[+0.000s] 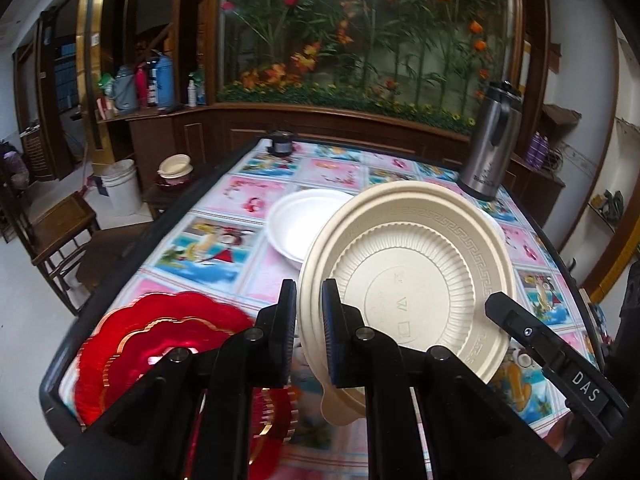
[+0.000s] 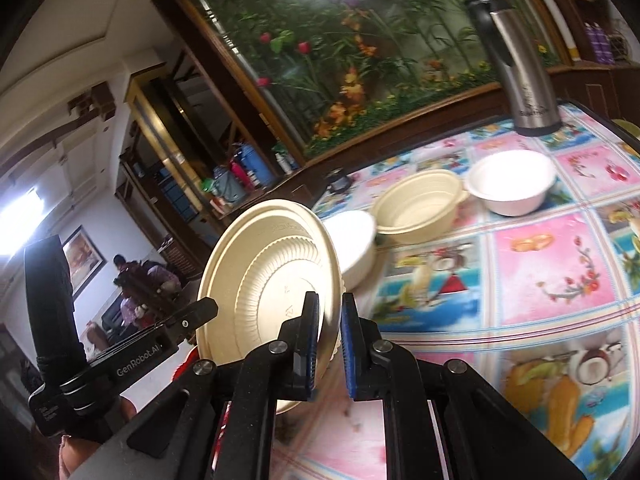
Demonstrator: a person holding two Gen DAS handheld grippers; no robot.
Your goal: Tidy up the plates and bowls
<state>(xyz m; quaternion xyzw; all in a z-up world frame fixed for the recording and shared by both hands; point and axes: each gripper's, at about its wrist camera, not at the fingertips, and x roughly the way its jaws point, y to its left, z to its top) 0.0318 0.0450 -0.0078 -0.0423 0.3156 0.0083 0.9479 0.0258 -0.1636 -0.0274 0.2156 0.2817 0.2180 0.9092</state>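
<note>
Tilting up off the table (image 1: 224, 216), a beige plate (image 1: 408, 276) shows its ribbed underside, and both tools grip it at opposite edges. The left gripper (image 1: 310, 332) pinches the plate's near-left rim between its pads; the rim disappears behind the fingers, and how many plates are stacked there is hard to tell. The right gripper (image 2: 330, 344) clamps the other edge, its jaws pressed nearly together on the rim, which passes between the blue pads and is partly hidden by them. In the left wrist view only one black finger of the right tool is visible at the plate's lower right.

A white bowl (image 1: 304, 224) sits behind the plate, half covered by it. A red scalloped plate (image 1: 160, 332) lies near left, its lower part cut off by the gripper body. In the right wrist view a beige bowl (image 2: 420, 204) and a second white bowl (image 2: 512, 182) stand farther right, blurred. A steel flask (image 1: 490, 144) stands at the far right edge.
</note>
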